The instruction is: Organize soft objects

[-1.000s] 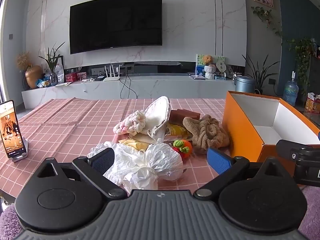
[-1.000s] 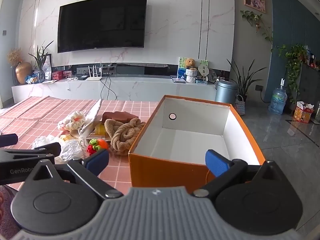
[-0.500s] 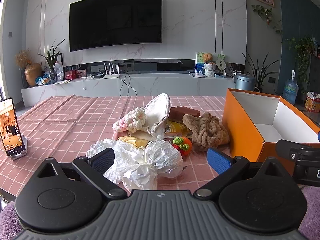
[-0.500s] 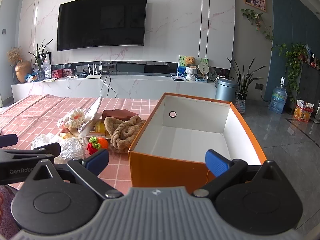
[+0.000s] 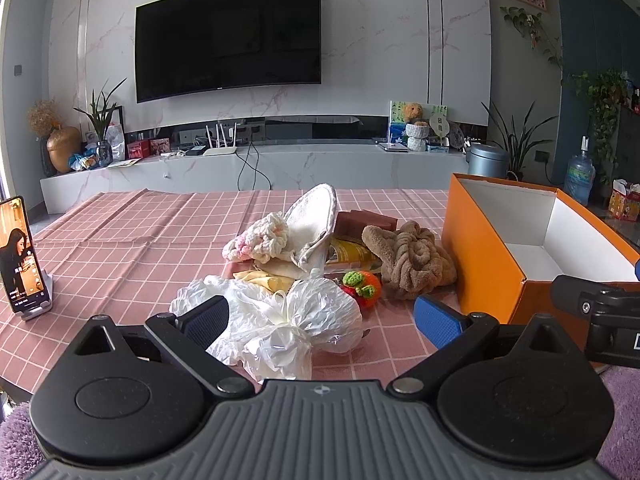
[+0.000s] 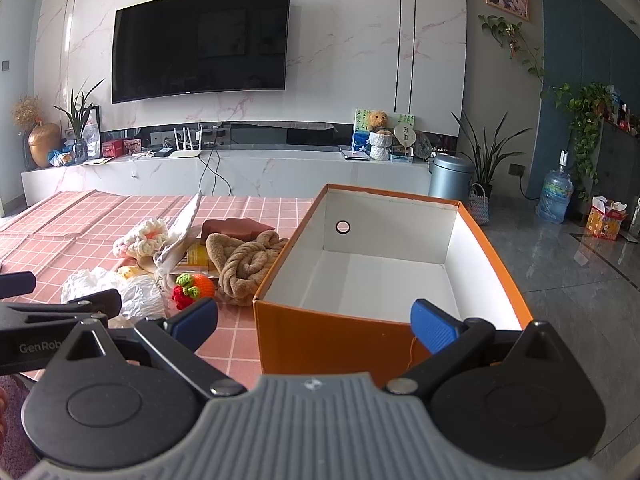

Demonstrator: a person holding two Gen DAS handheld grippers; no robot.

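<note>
A pile of soft things lies on the pink checked tablecloth [image 5: 120, 240]: a white plastic bag [image 5: 288, 320], a brown knotted towel [image 5: 412, 256], an orange and green crochet toy [image 5: 362, 286], a pink and white knit piece [image 5: 260, 238] and a white slipper [image 5: 312, 220]. An empty orange box [image 6: 384, 272] stands to their right. My left gripper [image 5: 320, 318] is open, just before the bag. My right gripper [image 6: 314, 320] is open, before the box's near wall.
A phone on a stand [image 5: 20, 256] is at the table's left edge. A brown block [image 5: 366, 220] and a yellow packet [image 5: 352, 252] lie in the pile. A TV wall and low cabinet [image 5: 260, 168] stand behind the table.
Both grippers have drawn slightly back and up; the pile and box sit a little lower in view. Nothing was taken hold of.
</note>
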